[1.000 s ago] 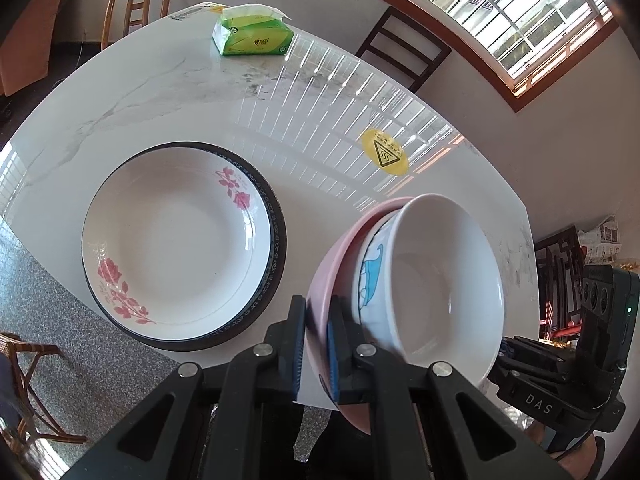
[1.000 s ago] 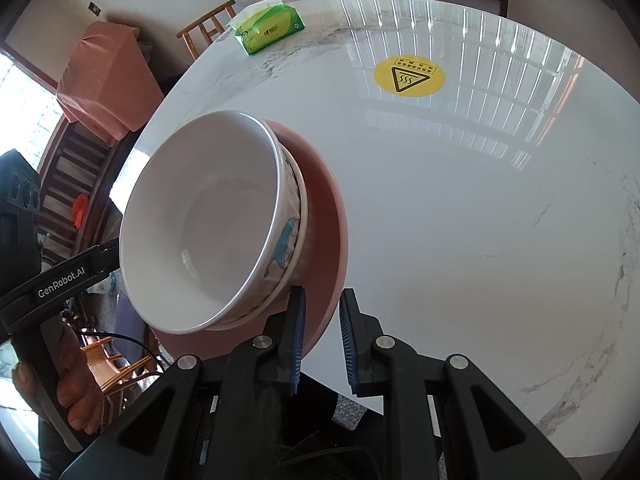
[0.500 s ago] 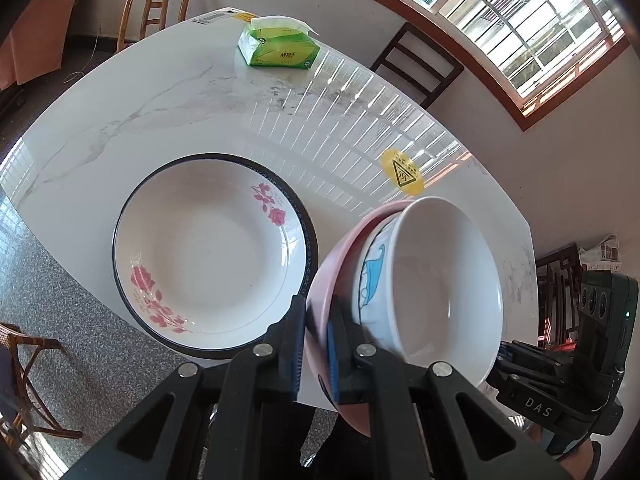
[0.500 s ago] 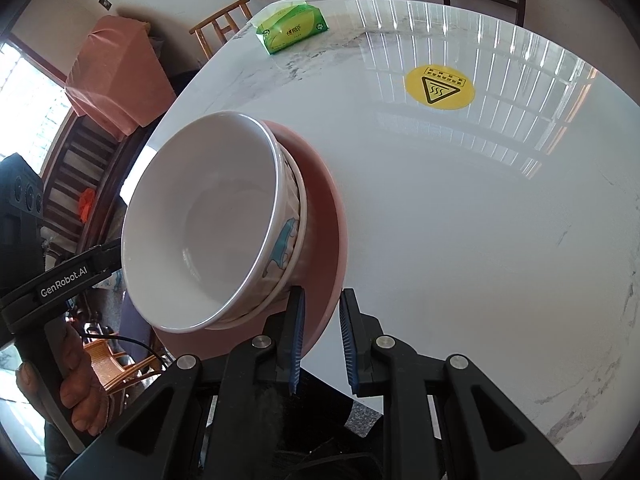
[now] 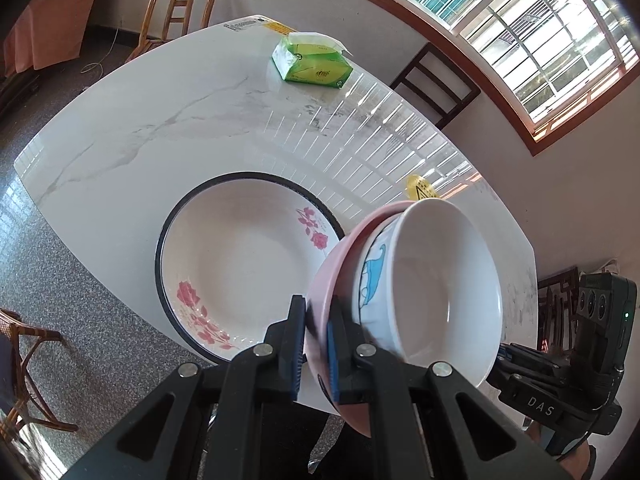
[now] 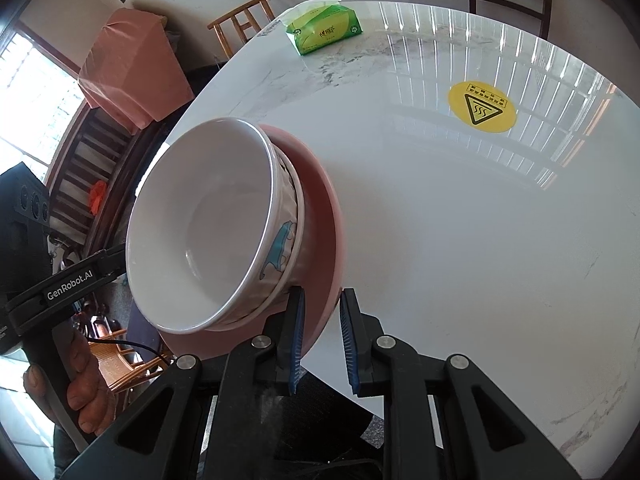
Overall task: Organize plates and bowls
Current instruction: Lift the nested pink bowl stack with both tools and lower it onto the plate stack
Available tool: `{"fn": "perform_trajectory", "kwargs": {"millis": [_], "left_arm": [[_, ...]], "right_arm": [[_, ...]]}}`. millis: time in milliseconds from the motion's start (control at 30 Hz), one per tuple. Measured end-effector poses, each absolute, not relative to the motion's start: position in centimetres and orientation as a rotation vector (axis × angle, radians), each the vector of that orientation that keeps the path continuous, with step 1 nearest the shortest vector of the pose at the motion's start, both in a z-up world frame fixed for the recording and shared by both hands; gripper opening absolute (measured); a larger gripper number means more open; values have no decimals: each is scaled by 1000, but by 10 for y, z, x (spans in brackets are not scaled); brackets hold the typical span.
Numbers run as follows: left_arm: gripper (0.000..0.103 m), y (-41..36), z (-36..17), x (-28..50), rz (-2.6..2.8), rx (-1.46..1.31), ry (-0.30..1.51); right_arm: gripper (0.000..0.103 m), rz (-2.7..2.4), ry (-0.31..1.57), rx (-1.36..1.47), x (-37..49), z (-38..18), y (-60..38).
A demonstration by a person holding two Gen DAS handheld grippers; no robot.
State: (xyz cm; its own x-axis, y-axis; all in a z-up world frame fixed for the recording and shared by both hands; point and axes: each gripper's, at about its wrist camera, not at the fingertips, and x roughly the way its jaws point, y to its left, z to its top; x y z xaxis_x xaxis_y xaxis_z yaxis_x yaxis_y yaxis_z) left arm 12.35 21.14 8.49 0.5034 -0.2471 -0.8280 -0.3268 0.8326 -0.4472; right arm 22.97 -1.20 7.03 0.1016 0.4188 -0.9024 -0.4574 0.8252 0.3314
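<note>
- Since a second ago the left-wrist view has pulled back from the marble table (image 5: pixel 168 120): floral plate (image 5: pixel 244 264) now sits smaller and further right in frame, green tissue pack (image 5: pixel 312 64) lower, more floor showing at left. Bowl stack keeps its place against both grippers.
- Left gripper (image 5: pixel 316 344): blue-padded fingers pressed onto the rim of the pink bowl (image 5: pixel 332 272), one pad outside, one inside. Pinching it.
- White bowl (image 5: pixel 440 284) with blue cartoon print nests inside the pink bowl; stack tilted steeply, openings facing sideways, held in the air above the near table edge.
- Right gripper (image 6: pixel 320 336): jaws apart. Pink bowl (image 6: pixel 324 216) rim lies between the pads, close against the left pad; visible gap to the right pad. Cannot tell whether the left pad actually touches.
- White bowl (image 6: pixel 208 224) interior faces the right-wrist camera's left side.
- Floral plate: white, dark rim, pink roses, flat on the table near the front edge, just left of the held stack in the left-wrist view.
- Yellow warning sticker (image 6: pixel 482 106) on the tabletop, well apart from the plate; tissue pack (image 6: pixel 324 30) near the far edge.
- Wooden chair (image 5: pixel 176 12) beyond the far corner; dark chair (image 5: pixel 436 84) under the window.
</note>
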Motion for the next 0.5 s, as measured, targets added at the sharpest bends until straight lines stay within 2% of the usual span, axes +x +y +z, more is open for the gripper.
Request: {"fn": "perform_trajectory", "kwargs": {"millis": [500], "left_arm": [[8, 254, 79, 124, 105, -667, 1046]], "right_arm": [[19, 690, 1329, -43, 241, 68, 30]]}}
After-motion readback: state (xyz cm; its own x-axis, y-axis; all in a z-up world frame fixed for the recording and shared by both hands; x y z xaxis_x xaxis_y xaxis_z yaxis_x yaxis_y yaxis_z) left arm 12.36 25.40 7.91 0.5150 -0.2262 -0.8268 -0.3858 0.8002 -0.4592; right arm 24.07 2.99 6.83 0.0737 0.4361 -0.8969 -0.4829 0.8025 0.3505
